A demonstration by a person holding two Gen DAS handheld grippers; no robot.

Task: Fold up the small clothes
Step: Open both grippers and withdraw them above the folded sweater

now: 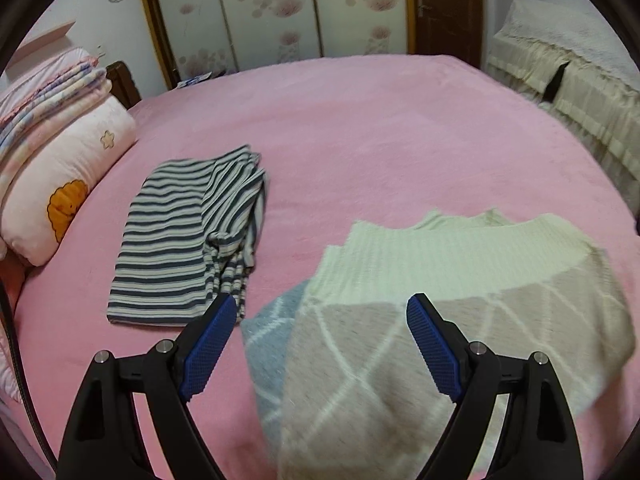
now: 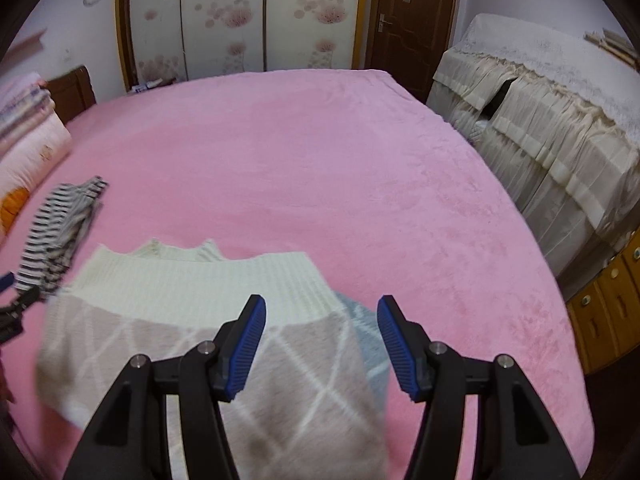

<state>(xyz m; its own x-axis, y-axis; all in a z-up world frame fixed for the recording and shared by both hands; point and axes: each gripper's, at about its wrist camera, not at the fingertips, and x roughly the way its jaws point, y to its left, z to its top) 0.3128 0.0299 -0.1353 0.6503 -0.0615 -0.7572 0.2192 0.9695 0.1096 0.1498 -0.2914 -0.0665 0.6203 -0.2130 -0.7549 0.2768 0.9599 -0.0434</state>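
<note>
Left gripper point(image 1: 320, 334) angled down over bed, jaws wide apart, nothing held. Right gripper point(image 2: 322, 338) pitched likewise, jaws partly open, empty. I saw sweater point(image 1: 432, 320) folded on fuzzy pink bedspread point(image 1: 360, 128): cream ribbed hem, beige diamond knit, blue part peeking out, edges blurred, possibly a sleeve. Striped garment point(image 1: 180, 236) lay folded just beside it.

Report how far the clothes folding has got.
Done: the striped garment lies folded on the pink bed. In hand: nothing; the left gripper and right gripper are both open above the sweater, whose lower part is folded up over its body, cream hem near the collar. Left: the blue sleeve sticks out beside it, so the sweater probably needs more folds.
</note>
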